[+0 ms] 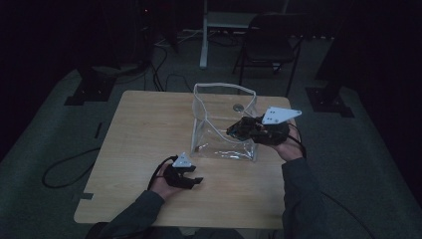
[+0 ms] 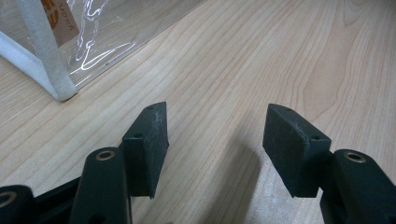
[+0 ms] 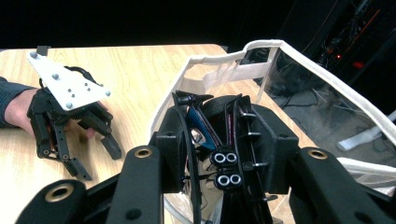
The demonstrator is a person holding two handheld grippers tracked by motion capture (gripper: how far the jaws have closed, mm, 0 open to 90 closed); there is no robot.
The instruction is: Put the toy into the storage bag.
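Headphones (image 3: 219,140), black and folded up, sit clamped between the jaws of the right gripper (image 3: 219,154), held just at the rim of a clear plastic bag (image 1: 219,134) that stands upright on the wooden table (image 1: 144,134). From the high view the right gripper (image 1: 251,130) hangs at the bag's right side, nose pointing toward its mouth. The white-trimmed opening gapes wide in the right gripper view, so the drop looks on. My read: this is the loading step, and the trick is to carry the headphones over the trim before lowering, keeping the loose cord from snagging the edge. The bag is light and floppy, so a nudge on the wall could tip or slide it. Over on the near side, the left gripper (image 1: 184,174) rests low over bare table, jaws spread wide apart and holding nothing, well short of the bag's corner (image 2: 63,91). It could usefully move in to steady that corner.
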